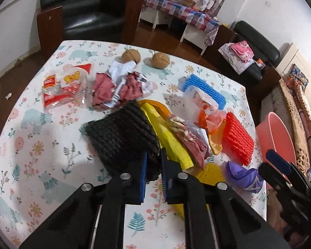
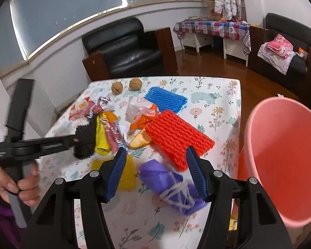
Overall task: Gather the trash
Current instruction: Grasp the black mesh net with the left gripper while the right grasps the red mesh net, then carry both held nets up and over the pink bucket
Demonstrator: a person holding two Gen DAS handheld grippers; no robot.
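Black foam net (image 1: 122, 137) is clamped in my left gripper (image 1: 153, 178); right gripper (image 2: 157, 174) spread apart over purple net (image 2: 170, 188), pink bucket (image 2: 284, 161) right.

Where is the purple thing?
In the right wrist view, the purple foam net lies on the table's near edge between the open right gripper fingers, beside the red net.

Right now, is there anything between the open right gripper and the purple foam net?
Nothing visible. The purple foam net lies on the table directly below the open right gripper, between its fingers.
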